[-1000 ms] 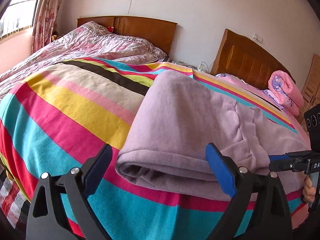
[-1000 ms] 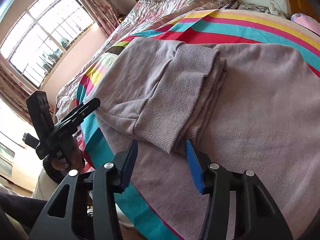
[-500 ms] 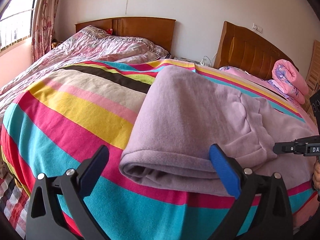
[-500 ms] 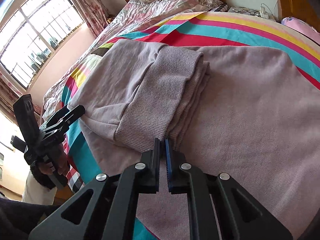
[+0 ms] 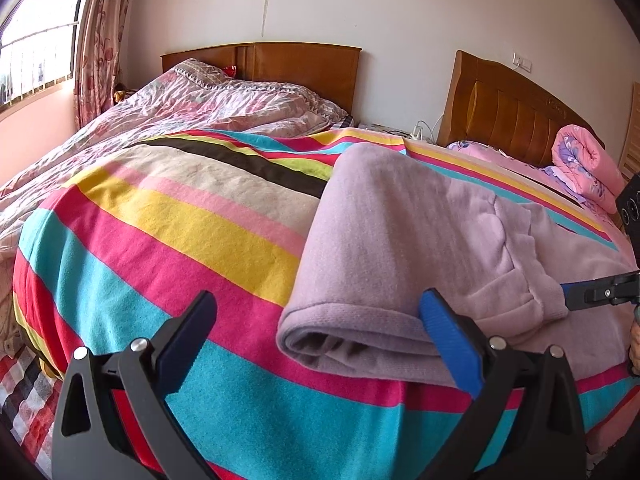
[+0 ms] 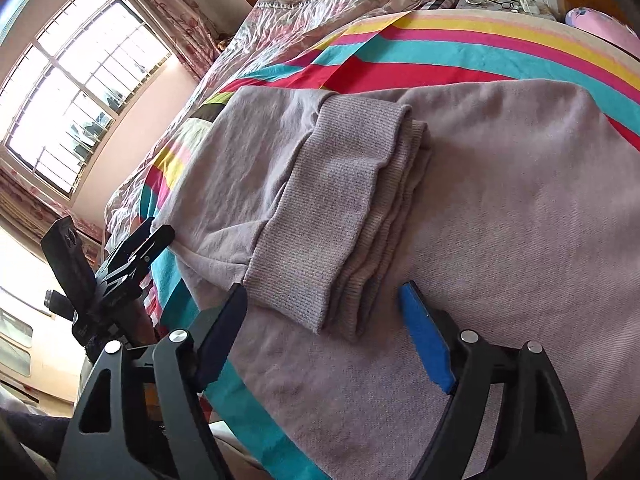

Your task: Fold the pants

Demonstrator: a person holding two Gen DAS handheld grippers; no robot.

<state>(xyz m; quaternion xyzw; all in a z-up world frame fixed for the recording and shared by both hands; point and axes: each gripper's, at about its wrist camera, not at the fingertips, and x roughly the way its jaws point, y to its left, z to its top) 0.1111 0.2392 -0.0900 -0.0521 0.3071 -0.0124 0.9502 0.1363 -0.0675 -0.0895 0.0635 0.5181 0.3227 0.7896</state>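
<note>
Lilac pants (image 5: 400, 240) lie folded on a striped blanket (image 5: 180, 220), their rolled fold edge facing me. My left gripper (image 5: 318, 312) is open wide at that near edge, its blue right pad (image 5: 448, 344) in front of the fold and nothing pressed. In the right wrist view the pants (image 6: 520, 200) show ribbed cuffs (image 6: 332, 216) stacked on top. My right gripper (image 6: 324, 300) hovers over the cuff ends with its jaws opening, the cuff tips between the fingers but untouched. Each gripper shows in the other's view: the right gripper (image 5: 592, 292) and the left gripper (image 6: 136, 256).
A second bed with a crumpled pink quilt (image 5: 200, 108) lies beyond the blanket, against wooden headboards (image 5: 300, 68). A rolled pink quilt (image 5: 588, 164) sits at the far right. A barred window (image 6: 72, 92) is on the left wall. A bedside stand holds cables (image 6: 500, 0).
The right gripper closed to shut half a second ago with nothing visibly in it, and now stands wide apart again over the cuffs. The left gripper has hardly moved.
</note>
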